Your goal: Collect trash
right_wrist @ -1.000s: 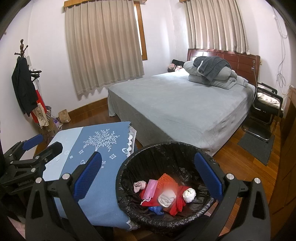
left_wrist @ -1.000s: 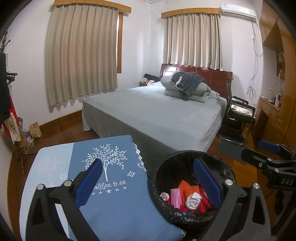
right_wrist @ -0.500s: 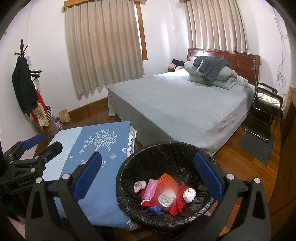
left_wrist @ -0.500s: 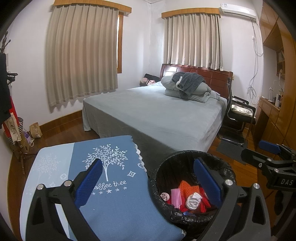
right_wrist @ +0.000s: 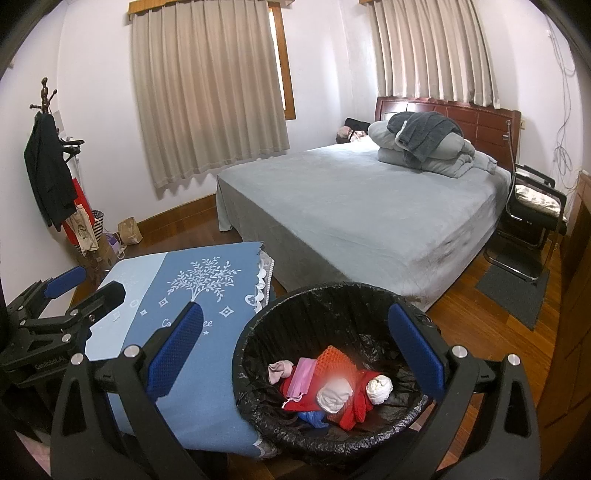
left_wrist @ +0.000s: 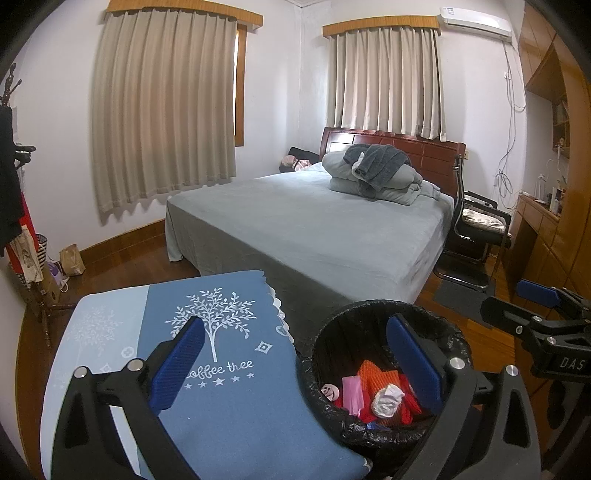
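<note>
Bin (right_wrist: 332, 295): holds trash (right_wrist: 332, 391). Left gripper (left_wrist: 295, 365), right gripper (right_wrist: 295, 354): spread wide, empty. Step: apparently done; next, check table (left_wrist: 236, 406).

White walls here, beige curtains (left_wrist: 162, 125) drawn over two windows. A grey-covered bed (left_wrist: 325, 229) fills the room, wooden headboard (left_wrist: 417, 147) behind it. Dark wood floor (right_wrist: 480, 306), a black chair (left_wrist: 476, 229) bedside, air conditioner (left_wrist: 476, 22) up high.

small table (right_wrist: 207, 413) under blue cloth (left_wrist: 236, 406); cloth bare.
</note>
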Demonstrator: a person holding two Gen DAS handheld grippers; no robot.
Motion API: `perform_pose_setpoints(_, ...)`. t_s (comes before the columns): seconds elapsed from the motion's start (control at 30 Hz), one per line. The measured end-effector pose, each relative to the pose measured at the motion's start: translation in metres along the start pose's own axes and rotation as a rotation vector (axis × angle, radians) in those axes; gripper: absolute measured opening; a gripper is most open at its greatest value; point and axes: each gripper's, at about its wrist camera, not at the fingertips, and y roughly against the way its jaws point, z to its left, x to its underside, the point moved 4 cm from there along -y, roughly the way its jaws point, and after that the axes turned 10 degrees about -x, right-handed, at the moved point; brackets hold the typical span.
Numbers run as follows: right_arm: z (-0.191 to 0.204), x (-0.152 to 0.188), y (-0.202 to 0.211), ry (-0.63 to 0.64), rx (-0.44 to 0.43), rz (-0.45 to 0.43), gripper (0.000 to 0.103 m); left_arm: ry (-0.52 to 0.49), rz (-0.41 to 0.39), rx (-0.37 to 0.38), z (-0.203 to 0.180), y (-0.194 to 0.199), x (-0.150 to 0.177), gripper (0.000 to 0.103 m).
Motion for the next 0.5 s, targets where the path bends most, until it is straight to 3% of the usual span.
perform_pose_setpoints(0.5,0.0010,0.0004,-0.0002,0.000,0.000,0.000,0.098,0.000,0.000,-0.001,-0.0003,0.0001,0.0000,0.097)
